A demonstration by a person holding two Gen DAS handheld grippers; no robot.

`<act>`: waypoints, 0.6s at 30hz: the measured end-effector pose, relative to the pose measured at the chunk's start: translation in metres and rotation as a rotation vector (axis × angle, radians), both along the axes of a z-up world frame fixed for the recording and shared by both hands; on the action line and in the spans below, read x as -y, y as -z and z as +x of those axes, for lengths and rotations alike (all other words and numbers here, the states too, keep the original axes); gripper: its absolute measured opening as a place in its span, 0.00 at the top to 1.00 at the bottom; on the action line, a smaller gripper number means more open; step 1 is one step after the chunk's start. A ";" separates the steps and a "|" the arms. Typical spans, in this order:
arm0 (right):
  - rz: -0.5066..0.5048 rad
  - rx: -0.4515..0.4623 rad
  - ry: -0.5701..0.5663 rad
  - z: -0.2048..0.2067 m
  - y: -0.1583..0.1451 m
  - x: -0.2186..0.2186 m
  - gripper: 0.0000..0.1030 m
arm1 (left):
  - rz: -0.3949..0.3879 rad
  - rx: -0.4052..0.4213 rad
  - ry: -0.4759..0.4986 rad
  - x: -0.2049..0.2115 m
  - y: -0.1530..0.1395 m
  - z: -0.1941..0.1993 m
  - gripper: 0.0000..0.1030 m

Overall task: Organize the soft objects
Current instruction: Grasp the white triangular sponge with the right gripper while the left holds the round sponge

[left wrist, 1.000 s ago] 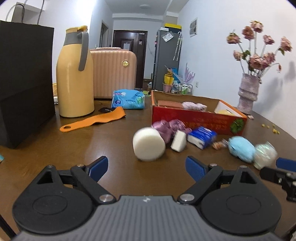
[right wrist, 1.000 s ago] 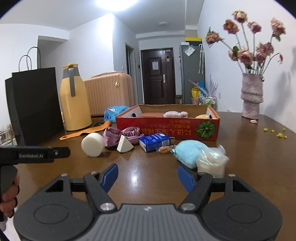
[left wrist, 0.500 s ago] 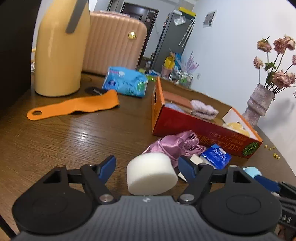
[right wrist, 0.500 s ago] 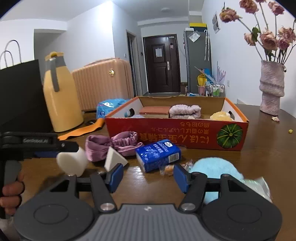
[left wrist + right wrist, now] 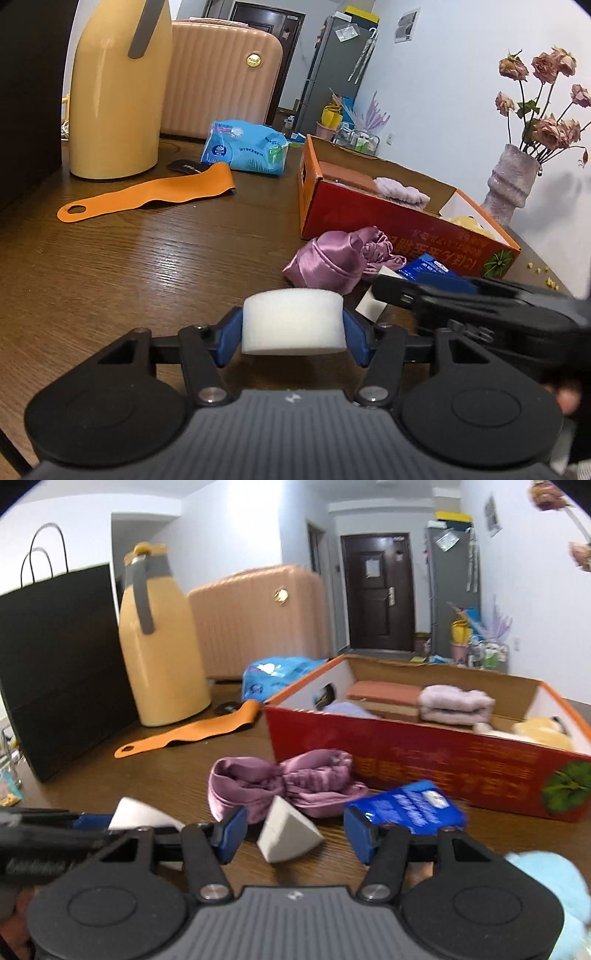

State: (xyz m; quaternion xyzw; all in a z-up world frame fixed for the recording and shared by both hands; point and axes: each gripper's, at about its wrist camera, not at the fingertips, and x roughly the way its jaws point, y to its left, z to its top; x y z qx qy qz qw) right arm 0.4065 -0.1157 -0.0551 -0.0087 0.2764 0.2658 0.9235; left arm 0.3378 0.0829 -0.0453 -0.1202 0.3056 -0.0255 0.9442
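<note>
Here, the round white sponge (image 5: 293, 320) was clamped between the left gripper (image 5: 293, 330) pads, just above the table (image 5: 147, 258). The right gripper (image 5: 293, 832) was held open around the wedge sponge (image 5: 286, 830), ungripped. A lift and transfer into the red box (image 5: 369, 221) was judged to be required next.

White sponge (image 5: 293, 320) between blue pads (image 5: 229, 334); mauve satin cloth (image 5: 332, 262) at one o'clock. Red box (image 5: 399, 225), orange-edged, with a green pumpkin print; orange strap (image 5: 147, 195) at eleven o'clock on the brown wood-grain worktop (image 5: 129, 266).

Home (suitcase (image 5: 255, 620), fridge (image 5: 452, 587), door (image 5: 378, 590))

Wooden table (image 5: 155, 258) bears box (image 5: 369, 221), jug (image 5: 114, 103)
</note>
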 end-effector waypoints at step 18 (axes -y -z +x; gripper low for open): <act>0.042 -0.094 0.108 -0.071 0.016 0.056 0.69 | 0.034 -0.010 0.046 0.032 0.000 -0.061 0.43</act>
